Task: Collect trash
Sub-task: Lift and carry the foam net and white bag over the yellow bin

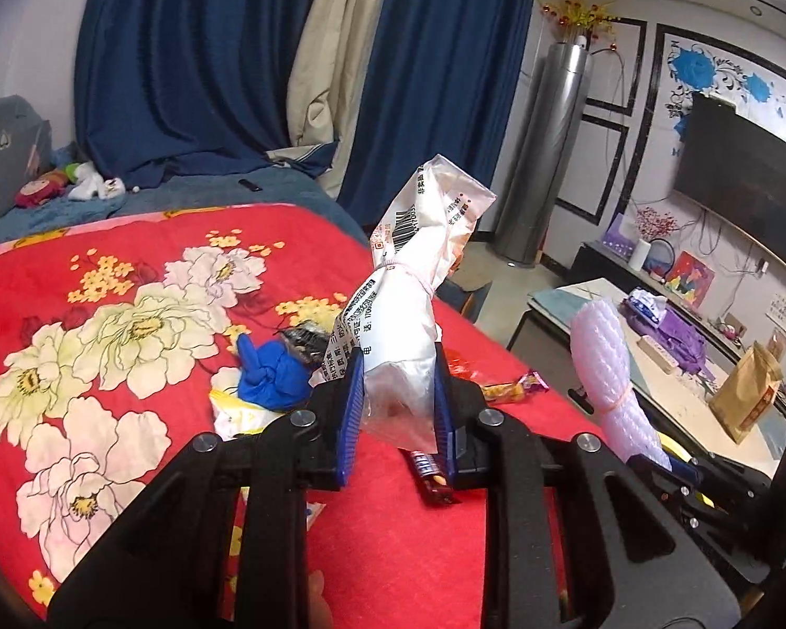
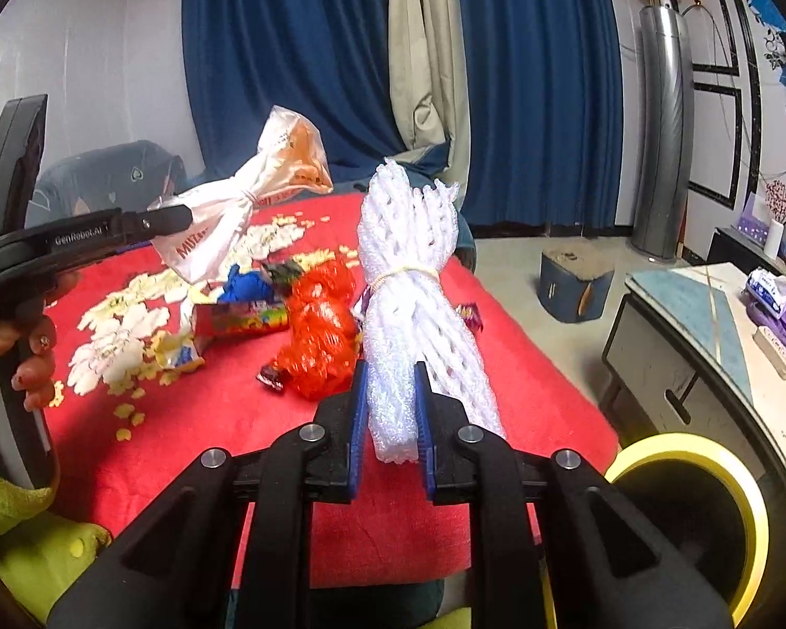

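Observation:
My left gripper [image 1: 399, 409] is shut on a tied white plastic bag [image 1: 416, 283] and holds it upright above the red flowered bedspread [image 1: 131, 272]; the bag also shows in the right wrist view [image 2: 225, 215]. My right gripper [image 2: 390, 414] is shut on a bundle of white foam netting [image 2: 408, 283], seen too in the left wrist view [image 1: 610, 367]. Loose trash lies on the bed: a blue knotted bag [image 1: 272, 372], a red crumpled wrapper [image 2: 322, 325], a colourful tube [image 2: 241, 320], a dark candy bar wrapper [image 1: 432, 477] and small sweet wrappers [image 1: 513, 390].
A bin with a yellow rim [image 2: 707, 498] sits at the lower right beside the bed. A low table [image 1: 681, 382] with a brown paper bag [image 1: 749, 393] stands to the right. A stool [image 2: 576, 283] is on the floor. Blue curtains [image 1: 183, 52] hang behind.

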